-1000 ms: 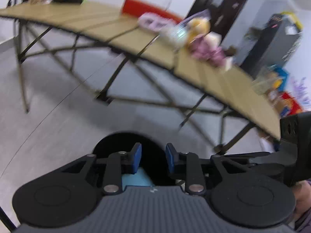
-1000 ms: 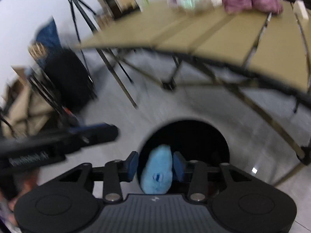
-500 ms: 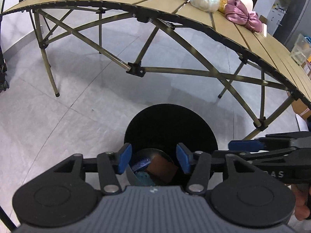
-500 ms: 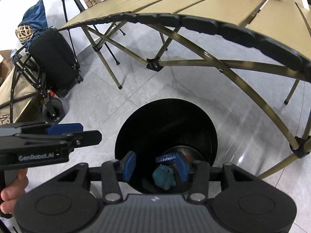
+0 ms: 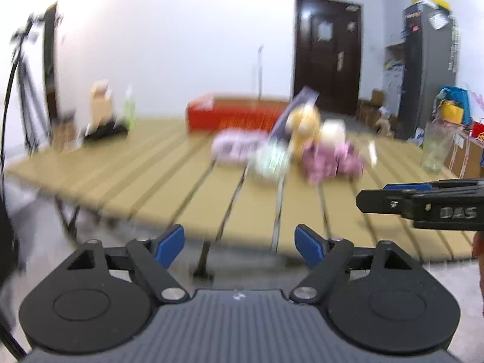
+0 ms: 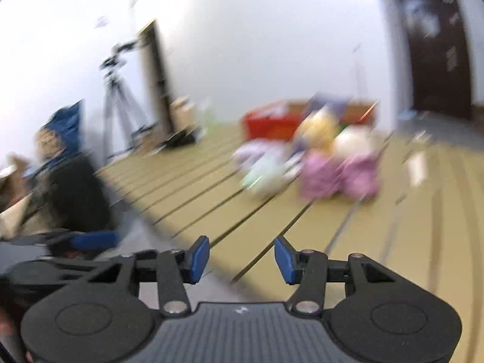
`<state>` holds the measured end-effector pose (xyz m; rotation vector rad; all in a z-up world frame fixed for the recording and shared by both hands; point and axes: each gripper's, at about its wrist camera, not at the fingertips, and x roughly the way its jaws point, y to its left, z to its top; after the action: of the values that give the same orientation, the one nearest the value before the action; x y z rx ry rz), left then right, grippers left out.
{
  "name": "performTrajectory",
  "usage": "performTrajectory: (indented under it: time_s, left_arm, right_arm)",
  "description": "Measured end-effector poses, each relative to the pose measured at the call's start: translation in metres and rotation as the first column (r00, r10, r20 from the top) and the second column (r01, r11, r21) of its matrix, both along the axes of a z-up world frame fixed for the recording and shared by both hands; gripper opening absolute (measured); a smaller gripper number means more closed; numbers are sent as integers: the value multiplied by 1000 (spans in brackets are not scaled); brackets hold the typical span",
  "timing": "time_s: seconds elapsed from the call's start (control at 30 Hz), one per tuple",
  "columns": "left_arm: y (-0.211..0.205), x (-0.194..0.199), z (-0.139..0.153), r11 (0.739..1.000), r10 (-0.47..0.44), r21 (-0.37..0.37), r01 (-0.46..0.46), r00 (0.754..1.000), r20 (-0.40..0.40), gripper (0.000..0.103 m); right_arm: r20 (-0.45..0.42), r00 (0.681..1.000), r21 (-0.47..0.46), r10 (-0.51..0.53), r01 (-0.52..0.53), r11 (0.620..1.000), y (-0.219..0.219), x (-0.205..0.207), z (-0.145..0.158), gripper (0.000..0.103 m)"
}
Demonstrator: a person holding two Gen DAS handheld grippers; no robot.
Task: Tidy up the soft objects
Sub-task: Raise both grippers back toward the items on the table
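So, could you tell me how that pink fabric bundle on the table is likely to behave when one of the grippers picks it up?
The pink bundle looks like bunched cloth, so it will probably sag and squash rather than hold its shape. It seems light for its bulk. It leans against the yellow plush toy, which may shift when it is lifted. Motion blur hides finer detail.

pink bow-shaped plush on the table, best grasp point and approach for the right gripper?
Judging through blur: pink plush shows two puffy lobes with a narrower dip between. Pinch that waist or the near lobe, coming from the table's near edge, where nothing blocks. The right gripper is open and empty.
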<state>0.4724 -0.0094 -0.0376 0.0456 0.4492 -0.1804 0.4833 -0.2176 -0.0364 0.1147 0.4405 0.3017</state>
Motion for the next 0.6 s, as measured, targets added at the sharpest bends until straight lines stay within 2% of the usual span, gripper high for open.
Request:
performTrajectory:
  time_s: [0.1, 0.3, 0.47, 0.5, 0.6]
  left_arm:
    - [-19, 41, 11, 1000, -29, -11, 29, 999, 25, 83]
    - [-39, 112, 0, 999, 6, -40, -6, 1000, 4, 83]
    - [-43, 158, -10, 994, 52, -94, -57, 997, -57, 82]
    - [-43, 163, -11, 993, 48, -109, -55, 996, -70, 78]
    - [-47, 178, -15, 989, 38, -137, -57, 990, -137, 43]
  right_arm:
    - [47, 995, 21, -90, 89, 996, -14, 27, 9, 46]
    - [55, 966, 87, -254, 249, 965, -62, 75, 20, 45]
    - [18, 927, 16, -373, 373, 928, -115, 116, 13, 46]
    - [-11, 920, 15, -393, 393, 920, -126, 127, 9, 46]
    - [-111, 909, 44, -402, 409, 912, -151, 149, -10, 47]
